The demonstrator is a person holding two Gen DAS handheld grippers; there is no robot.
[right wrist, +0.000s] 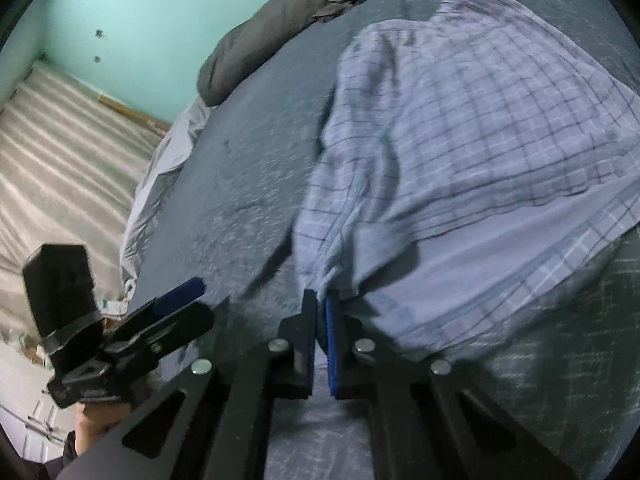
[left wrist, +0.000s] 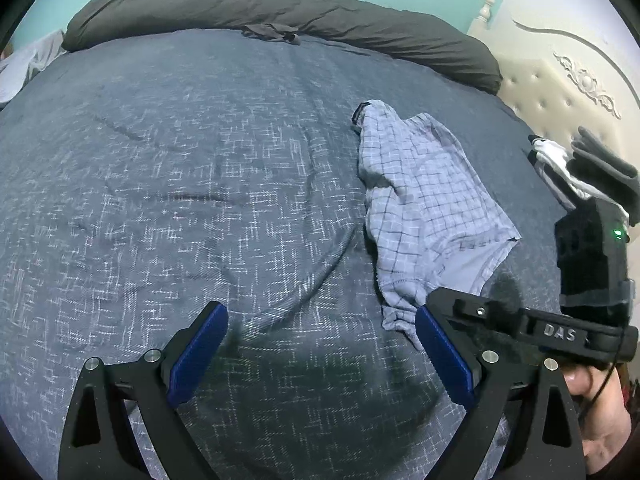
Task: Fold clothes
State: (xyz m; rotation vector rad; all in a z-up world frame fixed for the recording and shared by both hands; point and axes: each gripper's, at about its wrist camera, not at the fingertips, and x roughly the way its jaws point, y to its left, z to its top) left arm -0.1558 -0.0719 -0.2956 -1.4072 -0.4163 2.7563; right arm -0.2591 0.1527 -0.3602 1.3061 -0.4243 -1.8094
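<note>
"DAS" embossed on right gripper (left wrist: 520,328) body. Right gripper (right wrist: 320,312) pinched closed on near corner of one plaid boxer shorts (right wrist: 460,152), which lies on the blue bedspread (left wrist: 180,180) toward the headboard (left wrist: 560,80). Left gripper (left wrist: 320,344) low over bedspread, jaws spread wide, nothing between. One grey duvet roll (left wrist: 280,12) at far edge.

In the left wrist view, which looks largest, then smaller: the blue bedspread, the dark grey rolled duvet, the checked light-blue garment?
1. Blue patterned bedspread, filling most of the view.
2. Dark grey rolled duvet along the far edge; distance shrinks it.
3. Checked light-blue garment, nearer the camera yet smallest.
</note>
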